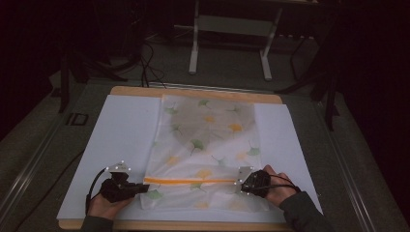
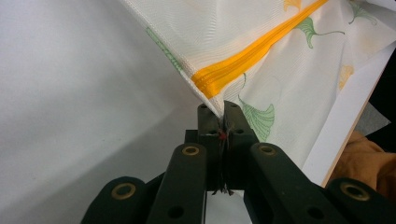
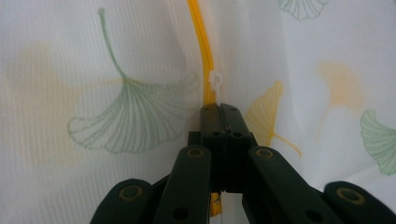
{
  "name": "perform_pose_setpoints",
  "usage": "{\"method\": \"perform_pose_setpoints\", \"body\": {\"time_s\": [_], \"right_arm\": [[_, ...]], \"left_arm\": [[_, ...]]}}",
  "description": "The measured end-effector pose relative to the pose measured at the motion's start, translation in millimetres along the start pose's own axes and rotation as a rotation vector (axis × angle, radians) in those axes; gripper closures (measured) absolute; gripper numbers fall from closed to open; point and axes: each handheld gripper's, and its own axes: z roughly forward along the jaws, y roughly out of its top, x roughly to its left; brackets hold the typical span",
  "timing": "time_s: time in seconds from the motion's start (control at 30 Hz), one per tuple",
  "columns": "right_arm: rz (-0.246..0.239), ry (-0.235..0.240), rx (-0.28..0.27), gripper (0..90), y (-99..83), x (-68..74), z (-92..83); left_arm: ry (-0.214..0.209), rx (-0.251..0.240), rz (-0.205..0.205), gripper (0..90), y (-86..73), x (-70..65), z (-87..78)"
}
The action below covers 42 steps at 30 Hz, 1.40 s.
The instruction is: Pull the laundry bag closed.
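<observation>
Where the white mesh laundry bag printed with green and yellow ginkgo leaves [image 1: 208, 150] lies spread flat on the white sheet [image 1: 121, 135] covering the wooden worktop [image 1: 193, 93], its orange zipper [image 1: 188, 181] is stretched straight between the two tongs. The left tongs [image 1: 143, 186] are closed tight on the bag's corner at the zipper's end — the fabric is seen pinched between the black jaws in the left gripper view, with the zipper [image 2: 247, 53] running away up and to the right. The right tongs [image 1: 240, 184] are clamped on the zipper's other end — the small white zipper pull [image 3: 214, 82] is seen just beyond the jaw tips.
</observation>
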Motion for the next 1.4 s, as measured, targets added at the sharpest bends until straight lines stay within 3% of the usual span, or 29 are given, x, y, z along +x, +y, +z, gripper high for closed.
{"method": "perform_pose_setpoints", "body": {"time_s": [0.9, 1.33, 1.4], "right_arm": [[0.058, -0.038, 0.039, 90.0, -39.1, -6.5, -16.3], [0.101, -0.035, 0.057, 90.0, -62.9, -5.4, -22.5], [0.113, -0.040, 0.062, 90.0, -67.5, -5.0, -22.3]], "left_arm": [[0.000, 0.002, 0.000, 88.2, 0.0, 1.6, -0.2], [-0.006, 0.011, 0.000, 88.2, -0.3, 0.6, 0.5], [0.014, 0.024, 0.003, 88.3, -1.2, 0.5, 1.0]]}}
